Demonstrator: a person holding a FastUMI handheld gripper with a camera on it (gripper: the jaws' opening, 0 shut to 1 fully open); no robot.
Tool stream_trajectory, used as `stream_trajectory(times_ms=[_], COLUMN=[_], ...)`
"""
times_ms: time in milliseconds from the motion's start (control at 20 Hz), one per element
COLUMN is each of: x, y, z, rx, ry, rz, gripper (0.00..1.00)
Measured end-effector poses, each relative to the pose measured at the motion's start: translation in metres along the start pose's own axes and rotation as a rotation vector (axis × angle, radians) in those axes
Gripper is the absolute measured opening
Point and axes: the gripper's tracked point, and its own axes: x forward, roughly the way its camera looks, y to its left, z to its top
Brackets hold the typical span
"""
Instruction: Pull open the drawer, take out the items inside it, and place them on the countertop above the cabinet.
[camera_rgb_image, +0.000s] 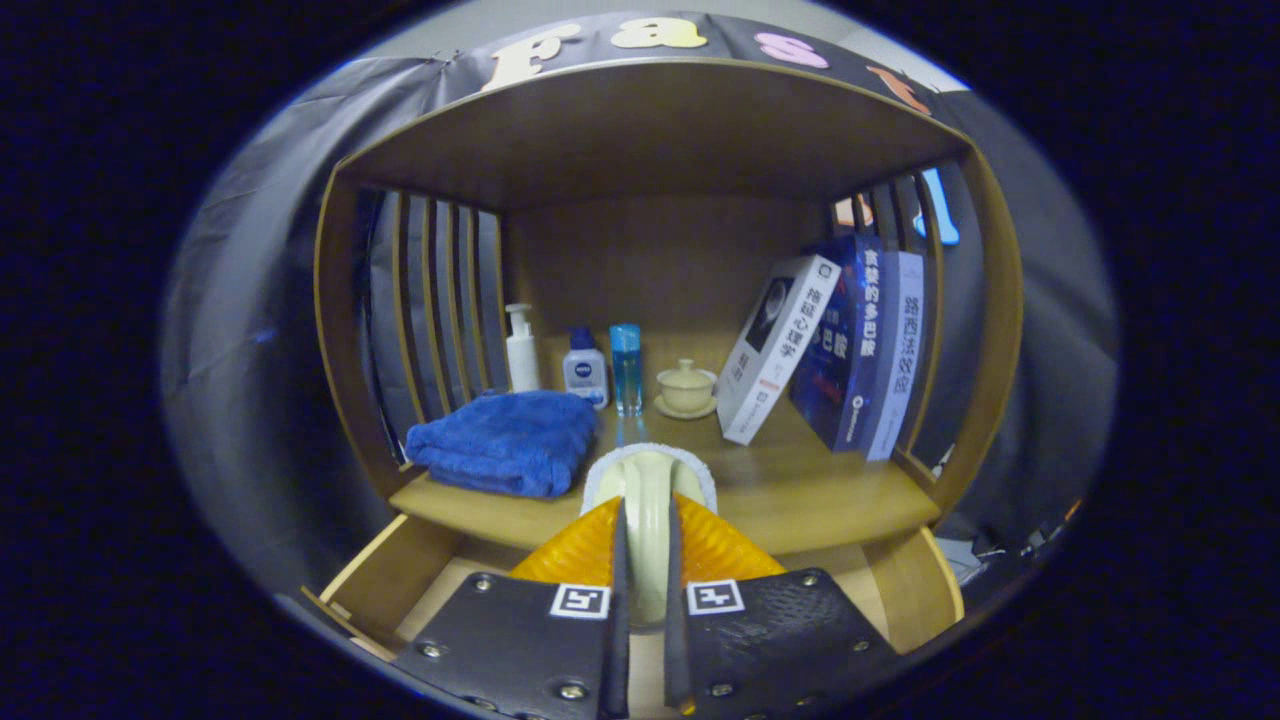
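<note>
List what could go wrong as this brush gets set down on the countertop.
The claw pinches only the brush by its thin handle, so it may twist or slip. The countertop is crowded: the blue towel lies close beside, and the blue bottle just beyond could be knocked over.

Item held between the gripper (646, 600) fingers: pale cream handle (648, 520), white fluffy head (650, 455). Countertop (800, 490) and drawer (400, 575): light wood. Folded towel (505, 440) at the countertop's left front: deep blue. Rear edge: 1 white pump bottle (521, 350), 1 white bottle with blue cap (585, 367), 1 clear blue bottle (627, 367), 1 cream lidded cup (686, 386). Right side: 1 white book (775, 345), 2 dark blue books (860, 340).
</note>
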Motion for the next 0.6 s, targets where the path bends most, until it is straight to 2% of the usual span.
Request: stream_trajectory(times_ms=[200,500,600], x=[0.036,0.079,0.087], y=[0.0,-0.007,-0.009], z=[0.009,-0.015,-0.01], rx=[-0.024,-0.045,-0.032], ry=[-0.002,0.048,0.025], rz=[-0.027,-0.069,-0.082], gripper=[0.14,0.14,0.14])
